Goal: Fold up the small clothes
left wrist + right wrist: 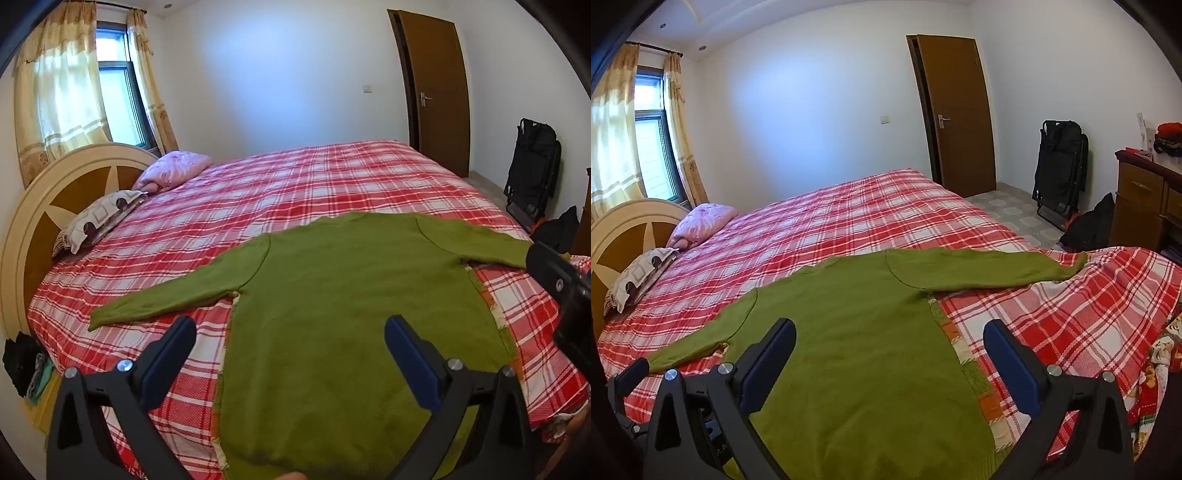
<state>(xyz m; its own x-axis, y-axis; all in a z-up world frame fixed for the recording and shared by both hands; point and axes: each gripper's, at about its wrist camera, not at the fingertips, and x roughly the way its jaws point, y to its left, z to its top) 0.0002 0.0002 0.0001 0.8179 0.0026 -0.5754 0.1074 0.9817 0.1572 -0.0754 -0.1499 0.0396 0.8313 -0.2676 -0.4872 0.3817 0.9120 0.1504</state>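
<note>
Green sweater (332, 295) flat on plaid bed (295, 177); left gripper (290, 332) and right gripper (890, 339) hover spread, empty. Best pinch each sleeve cuff, fold inward evenly.

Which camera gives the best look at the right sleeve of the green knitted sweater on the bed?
The right wrist view: the green knitted sweater's right sleeve lies fully visible, cuff included, on the red plaid bedspread. In the left wrist view that sleeve is squeezed toward the edge, its cuff hidden behind the right hand-held gripper.

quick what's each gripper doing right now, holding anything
left gripper: open, holding nothing, above the green sweater.
right gripper: open, holding nothing, above the same sweater.
</note>
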